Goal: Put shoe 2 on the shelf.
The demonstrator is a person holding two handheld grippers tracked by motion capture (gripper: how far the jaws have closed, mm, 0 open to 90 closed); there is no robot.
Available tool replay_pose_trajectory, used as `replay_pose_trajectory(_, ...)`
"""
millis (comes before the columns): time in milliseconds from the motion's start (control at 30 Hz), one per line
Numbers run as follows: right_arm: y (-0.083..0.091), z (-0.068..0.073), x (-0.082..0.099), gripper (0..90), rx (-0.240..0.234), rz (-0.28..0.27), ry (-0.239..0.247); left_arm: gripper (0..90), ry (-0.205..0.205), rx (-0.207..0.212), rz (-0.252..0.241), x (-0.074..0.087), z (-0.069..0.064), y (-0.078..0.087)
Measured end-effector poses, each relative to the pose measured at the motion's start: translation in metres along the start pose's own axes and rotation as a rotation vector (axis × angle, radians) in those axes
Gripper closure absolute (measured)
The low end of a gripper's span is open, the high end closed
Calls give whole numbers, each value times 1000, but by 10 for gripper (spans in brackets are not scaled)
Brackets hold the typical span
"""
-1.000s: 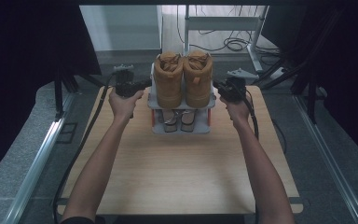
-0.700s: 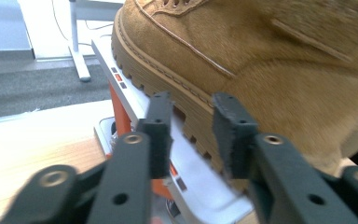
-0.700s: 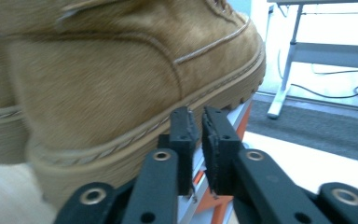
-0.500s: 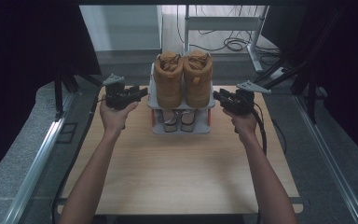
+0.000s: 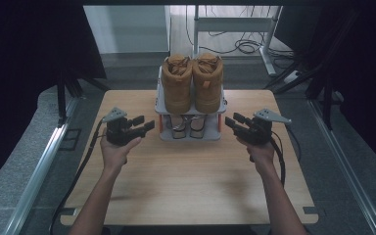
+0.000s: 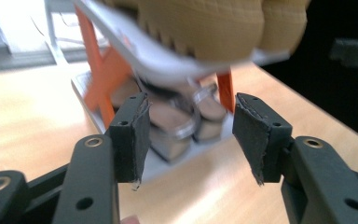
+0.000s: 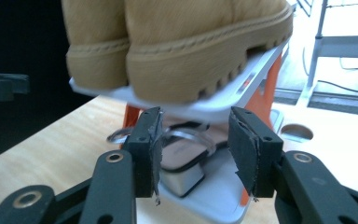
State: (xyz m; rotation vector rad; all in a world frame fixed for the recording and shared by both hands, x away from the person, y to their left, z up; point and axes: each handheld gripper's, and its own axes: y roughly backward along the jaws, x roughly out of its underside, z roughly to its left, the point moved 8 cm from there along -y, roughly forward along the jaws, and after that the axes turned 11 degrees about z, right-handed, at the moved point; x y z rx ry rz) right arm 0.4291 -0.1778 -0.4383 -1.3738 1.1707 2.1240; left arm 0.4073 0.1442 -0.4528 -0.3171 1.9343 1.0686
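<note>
Both grippers released, flanking the shoe rack (image 5: 191, 133)

L gripper (image 5: 144, 126) & R gripper (image 5: 235, 121) jaws just opened, empty, beside rack; a careless nudge could tip the boots (image 5: 193, 83) off its top shelf.

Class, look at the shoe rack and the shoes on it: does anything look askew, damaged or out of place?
Nothing stands out. The tan boots stand upright, side by side, on the shoe rack, with the sandals below.

A white 2-tier shoe rack (image 5: 191, 134) with orange posts stood at the upper centre of the frame, on the far half of the table. 2 tan boots (image 5: 192, 83) sat upright side by side on its top shelf, and 2 silver-strapped sandals (image 5: 186, 126) lay on the bottom shelf.
</note>
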Motion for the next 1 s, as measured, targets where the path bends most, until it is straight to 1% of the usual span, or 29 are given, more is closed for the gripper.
replay_pose_trajectory(33, 0, 2, 5, 533, -7, 3, 14, 463, -3, -10, 4, 6, 1, 0)
replay_pose_trajectory(100, -1, 5, 19, 526, -11, 14, 40, 458, -5, -3, 30, 18, 2, -2)
replay_pose_trajectory(133, -1, 5, 23, 526, -13, 17, 44, 456, -1, -5, 44, 27, 2, -2)
replay_pose_trajectory(167, -2, 7, 31, 523, -19, 24, 44, 456, -10, -11, 63, 35, 3, -3)
replay_pose_trajectory(200, -3, 8, 38, 521, -24, 31, 43, 452, -7, -14, 73, 42, 3, -4)
replay_pose_trajectory(267, -5, 9, 49, 517, -23, 48, 48, 453, -2, -2, 85, 52, 2, -5)
replay_pose_trajectory(300, -6, 10, 55, 514, -19, 58, 52, 452, -7, -8, 91, 59, 2, -6)
replay_pose_trajectory(367, -7, 12, 67, 502, -34, 80, 39, 452, -1, -10, 99, 69, 1, -7)
replay_pose_trajectory(433, -8, 13, 79, 497, -33, 101, 39, 452, 8, -3, 100, 80, 0, -8)
replay_pose_trajectory(533, -9, 16, 97, 487, -48, 142, 30, 450, -1, -12, 114, 95, 0, -9)
replay_pose_trajectory(600, -10, 17, 106, 484, -38, 167, 38, 448, 15, -6, 113, 105, 1, -9)
replay_pose_trajectory(633, -11, 19, 111, 478, -43, 179, 38, 449, 25, -2, 115, 109, 2, -10)
replay_pose_trajectory(667, -12, 20, 115, 470, -46, 193, 38, 449, 19, 1, 130, 112, 3, -11)
replay_pose_trajectory(700, -13, 21, 119, 471, -45, 199, 51, 445, 11, -10, 144, 114, 3, -12)
replay_pose_trajectory(733, -14, 22, 122, 471, -42, 197, 55, 441, 2, -18, 147, 115, 5, -12)
replay_pose_trajectory(800, -16, 24, 125, 462, -53, 198, 48, 442, 1, -11, 136, 113, 6, -11)
replay_pose_trajectory(833, -16, 24, 125, 455, -48, 205, 63, 441, 3, -13, 136, 113, 7, -10)
replay_pose_trajectory(867, -14, 24, 123, 450, -33, 200, 75, 438, 2, -19, 135, 113, 8, -10)
replay_pose_trajectory(900, -13, 23, 121, 443, -32, 191, 73, 434, 7, -22, 126, 112, 9, -8)
replay_pose_trajectory(967, -9, 23, 119, 403, -39, 164, 53, 421, 20, -19, 113, 111, 10, -6)
replay_pose_trajectory(1000, -8, 22, 120, 388, -34, 161, 51, 415, 21, -23, 110, 111, 10, -5)
